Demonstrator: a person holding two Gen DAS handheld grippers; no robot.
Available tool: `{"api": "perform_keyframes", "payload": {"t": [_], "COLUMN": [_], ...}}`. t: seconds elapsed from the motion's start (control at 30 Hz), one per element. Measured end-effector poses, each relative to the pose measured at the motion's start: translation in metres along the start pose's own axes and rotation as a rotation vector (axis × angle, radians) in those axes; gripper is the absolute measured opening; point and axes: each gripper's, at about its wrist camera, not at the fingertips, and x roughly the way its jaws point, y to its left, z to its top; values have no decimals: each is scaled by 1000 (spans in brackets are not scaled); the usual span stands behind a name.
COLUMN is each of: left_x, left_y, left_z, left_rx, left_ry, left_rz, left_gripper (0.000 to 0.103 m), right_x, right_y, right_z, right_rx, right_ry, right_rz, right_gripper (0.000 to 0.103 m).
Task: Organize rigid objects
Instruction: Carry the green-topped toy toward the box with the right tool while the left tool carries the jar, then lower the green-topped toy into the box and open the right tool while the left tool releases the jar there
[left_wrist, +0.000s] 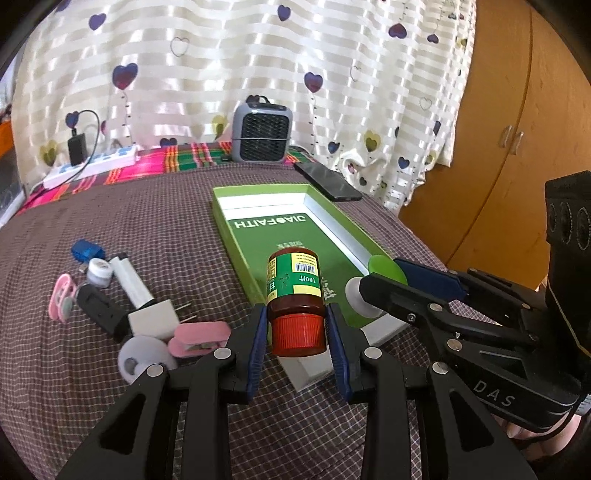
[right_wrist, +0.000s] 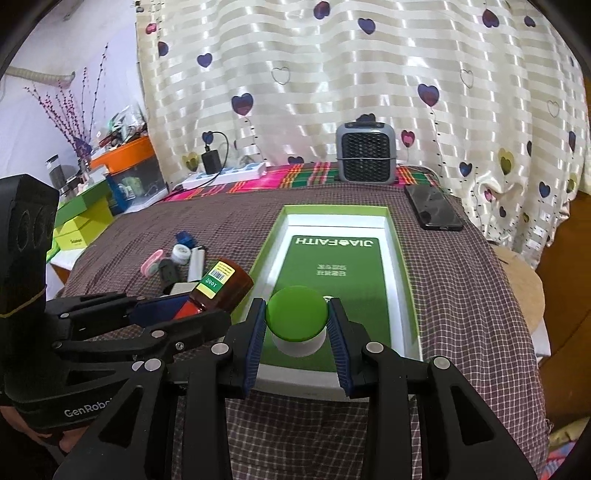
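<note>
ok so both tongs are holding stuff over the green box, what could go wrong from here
1. The left tongs pinch the brown bottle near its red cap, body sticking forward; it could pivot or slip on release.
2. The right tongs grip the green-lidded jar close beside the bottle; the two tools may bump over the green box.
3. A round bottle laid flat may roll inside the box.

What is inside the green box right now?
The green box shows only its printed green floor with white walls. The jar with the green lid, held in the right gripper, covers part of the near floor, so that patch cannot be seen.
</note>
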Motion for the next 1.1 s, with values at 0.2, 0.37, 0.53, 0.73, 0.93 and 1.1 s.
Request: {"api": "perform_keyframes", "payload": {"t": [0.2, 0.37, 0.53, 0.73, 0.93, 1.1], "left_x": [12, 24, 33, 40, 41, 41], "left_y": [-5, -9, -12, -13, -15, -14], "left_z": [2, 1, 1, 2, 3, 3], "left_rx": [6, 20, 30, 38, 48, 46], "left_ry": [14, 40, 57, 68, 69, 70], "left_rz": [-9, -18, -24, -32, -33, -33], "left_gripper": [31, 31, 31, 31, 31, 31], "right_x": [7, 13, 18, 23, 28, 28], "right_y": [-13, -20, -25, -31, -32, -30], "right_z": [-2, -6, -7, -9, -10, -11], "right_rx": [15, 22, 24, 35, 34, 17], "right_ry": [18, 38, 51, 69, 98, 101], "right_rz": [-29, -50, -63, -72, -68, -89], "right_gripper": [35, 35, 35, 35, 35, 37]}}
